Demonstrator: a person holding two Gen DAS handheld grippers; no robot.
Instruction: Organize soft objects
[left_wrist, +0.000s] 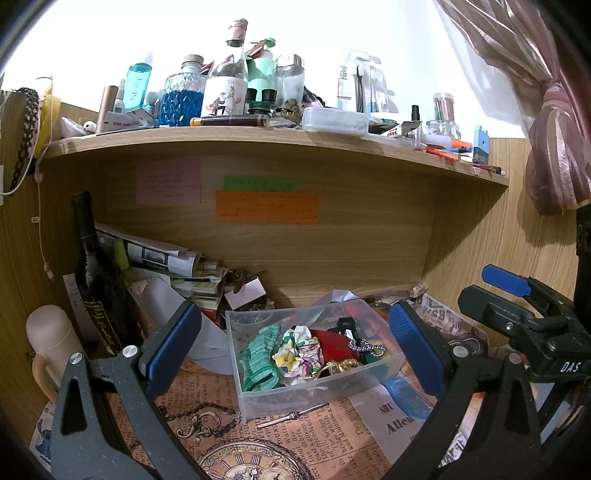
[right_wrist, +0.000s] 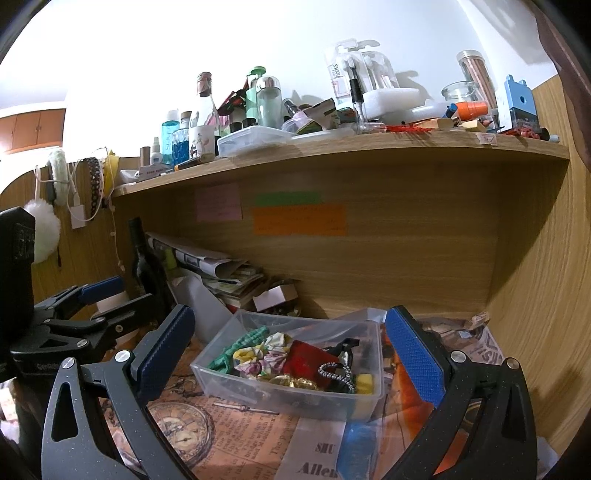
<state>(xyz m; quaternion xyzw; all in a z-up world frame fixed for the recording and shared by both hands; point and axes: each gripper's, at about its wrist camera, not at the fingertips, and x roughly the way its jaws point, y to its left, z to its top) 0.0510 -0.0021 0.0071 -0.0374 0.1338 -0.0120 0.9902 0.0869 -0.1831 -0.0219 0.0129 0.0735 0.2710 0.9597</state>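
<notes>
Both tongs are hovering wide apart and gripping nothing: the left tongs (left_wrist: 295, 350) and the right tongs (right_wrist: 291, 354) are each framing the clear plastic bin (left_wrist: 314, 395) sitting just ahead of them on the paper-covered counter (left_wrist: 295, 443). Inside are lying a green knitted piece (left_wrist: 258, 358), a floral scrunchie (left_wrist: 297, 349), a red pouch (left_wrist: 332, 341) and a beaded chain (left_wrist: 365, 347). The green piece's long axis is running away from the left tongs, tilting slightly right. A closing grasp is likely risking snagging the chain or dragging the light bin, since everything is lying tangled together.
</notes>
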